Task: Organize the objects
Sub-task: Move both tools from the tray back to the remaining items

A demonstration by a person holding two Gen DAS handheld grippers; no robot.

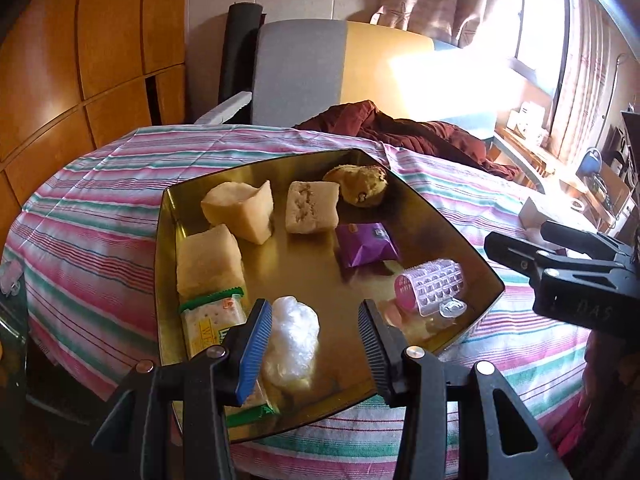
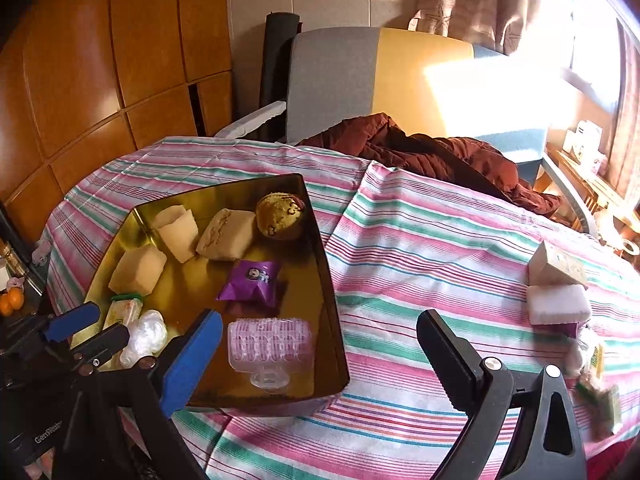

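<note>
A gold tray (image 1: 168,248) (image 2: 334,320) sits on the striped cloth. It holds three pale square cakes, a muffin (image 1: 358,186) (image 2: 280,216), a purple packet (image 1: 366,245) (image 2: 250,282), a green-edged cracker packet (image 1: 208,320), a white plastic wad (image 1: 292,340) (image 2: 145,336) and a pink hair roller (image 1: 430,286) (image 2: 270,344) in a clear case. My left gripper (image 1: 314,344) (image 2: 92,332) hangs over the tray's near edge. The wad lies between its pads and touches only the blue left one. My right gripper (image 2: 320,360) (image 1: 520,236) stands wide open over the tray's near right corner, holding nothing.
On the cloth to the right lie a small box (image 2: 556,264), a white and pink sponge (image 2: 558,304) and some packets (image 2: 598,392). A dark red jacket (image 2: 432,152) lies at the table's far edge before a grey and yellow chair (image 2: 360,76). Oranges (image 2: 12,300) sit at the left.
</note>
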